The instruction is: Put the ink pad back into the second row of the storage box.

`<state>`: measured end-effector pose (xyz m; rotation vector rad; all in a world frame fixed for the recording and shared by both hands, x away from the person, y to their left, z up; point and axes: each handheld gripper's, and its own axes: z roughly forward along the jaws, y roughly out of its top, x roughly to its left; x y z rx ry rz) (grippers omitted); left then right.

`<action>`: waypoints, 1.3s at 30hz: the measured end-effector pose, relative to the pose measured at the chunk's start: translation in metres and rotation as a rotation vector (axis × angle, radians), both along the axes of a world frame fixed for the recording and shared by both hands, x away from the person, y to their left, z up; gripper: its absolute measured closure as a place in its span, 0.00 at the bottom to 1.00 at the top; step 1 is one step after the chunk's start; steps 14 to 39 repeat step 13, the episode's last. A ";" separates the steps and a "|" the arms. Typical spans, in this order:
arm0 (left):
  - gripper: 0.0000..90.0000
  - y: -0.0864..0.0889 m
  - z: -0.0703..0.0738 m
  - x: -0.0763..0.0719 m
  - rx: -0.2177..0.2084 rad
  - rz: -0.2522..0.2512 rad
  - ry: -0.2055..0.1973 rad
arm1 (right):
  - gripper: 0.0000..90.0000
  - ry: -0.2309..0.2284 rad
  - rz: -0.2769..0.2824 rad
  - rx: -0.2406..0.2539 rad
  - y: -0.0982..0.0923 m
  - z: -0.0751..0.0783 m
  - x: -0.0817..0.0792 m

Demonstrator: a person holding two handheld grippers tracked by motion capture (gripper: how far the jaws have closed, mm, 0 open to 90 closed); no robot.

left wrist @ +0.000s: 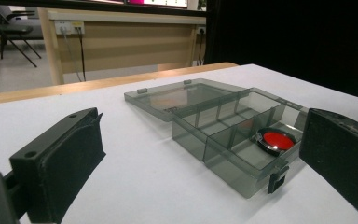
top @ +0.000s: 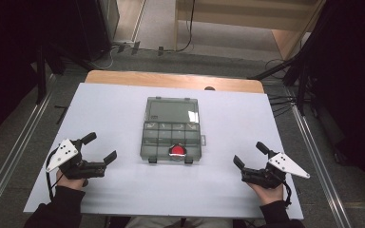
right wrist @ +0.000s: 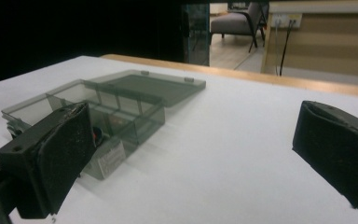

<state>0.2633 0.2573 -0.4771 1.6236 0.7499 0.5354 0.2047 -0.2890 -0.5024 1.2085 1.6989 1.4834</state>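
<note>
Both pairs of jaws stood wide apart and held nothing: the left gripper [top: 98, 147] rested near the front-left corner of the white worktop [top: 123, 190], the right gripper [top: 250, 155] near its front-right corner, each well apart from the work between them. That work was a smoky-grey translucent plastic compartment box [top: 170, 137] at the middle of the worktop, its hinged lid [top: 172, 110] thrown flat open toward the far edge. A round black-rimmed red disc [top: 177, 151] lay in a compartment of the box's front row, seen in the left gripper view [left wrist: 276, 140] close to the front wall and its two latches. From here the likely trouble was the box itself: it looked light and sat loose on a smooth surface, so a one-sided reach for the disc could probably shove or tip it. The compartment walls stood close around the disc, and wide jaws might catch on a divider instead of closing on the rim.
</note>
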 end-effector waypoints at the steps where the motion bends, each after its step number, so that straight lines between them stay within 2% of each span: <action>1: 0.00 0.000 0.000 0.000 -0.001 0.001 0.002 | 0.00 0.009 -0.003 0.002 0.000 -0.002 0.000; 7: 0.00 0.001 -0.001 -0.001 -0.004 -0.001 0.009 | 0.00 0.028 -0.005 -0.020 0.001 -0.007 0.001; 11: 0.00 0.001 -0.002 0.000 -0.012 -0.002 0.014 | 0.00 0.003 0.000 -0.031 0.002 -0.005 -0.001; 39: 0.00 0.001 -0.002 0.000 -0.011 -0.005 0.014 | 0.00 -0.004 -0.002 -0.031 0.002 -0.004 -0.002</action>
